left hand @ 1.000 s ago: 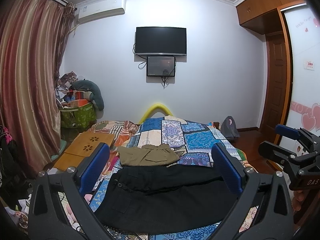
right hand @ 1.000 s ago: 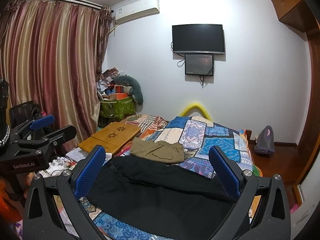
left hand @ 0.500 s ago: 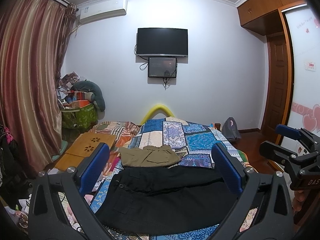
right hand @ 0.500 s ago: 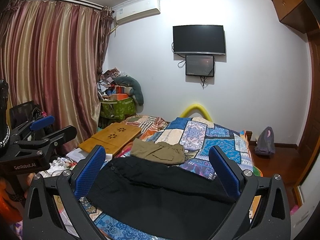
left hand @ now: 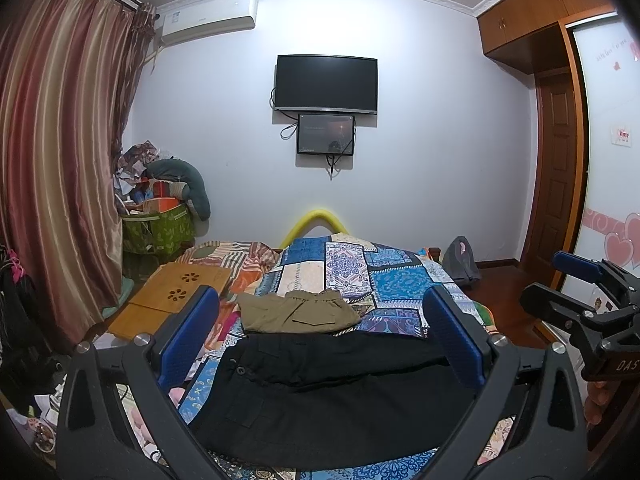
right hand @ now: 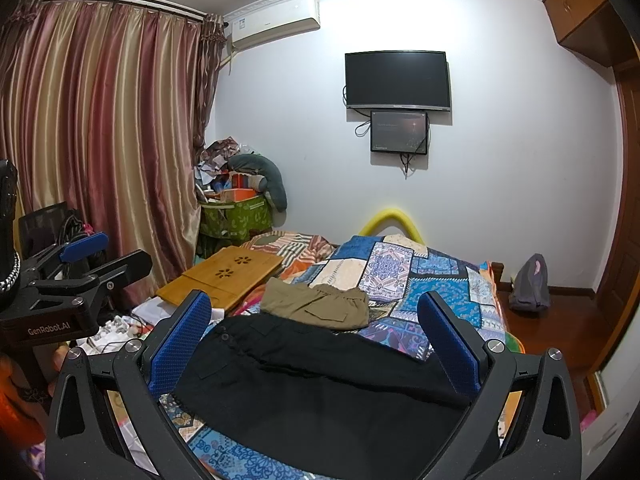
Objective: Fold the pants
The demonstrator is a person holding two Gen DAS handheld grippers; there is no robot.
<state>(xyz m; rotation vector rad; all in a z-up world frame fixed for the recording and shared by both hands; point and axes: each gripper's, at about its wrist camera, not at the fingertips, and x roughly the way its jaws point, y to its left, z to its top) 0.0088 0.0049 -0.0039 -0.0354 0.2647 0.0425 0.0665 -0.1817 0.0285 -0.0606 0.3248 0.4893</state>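
Black pants (left hand: 332, 392) lie flat across the near end of the bed, waistband to the left; they also show in the right wrist view (right hand: 320, 388). Folded khaki pants (left hand: 298, 312) lie just beyond them, also in the right wrist view (right hand: 318, 306). My left gripper (left hand: 320, 336) is open and empty, held above the black pants. My right gripper (right hand: 316, 340) is open and empty, also above them. Each gripper shows at the other view's edge: the right one (left hand: 576, 300), the left one (right hand: 92, 260).
The bed has a blue patchwork cover (left hand: 384, 276). A wooden lap table (left hand: 172, 300) rests at the bed's left side. A green bin of clutter (left hand: 160, 224) and curtains (left hand: 60, 160) stand left. A grey bag (left hand: 460, 256) sits on the floor right, near a wooden door (left hand: 556, 168).
Both views have shifted very slightly; the grippers stay open above the black pants. The clothes have not moved.
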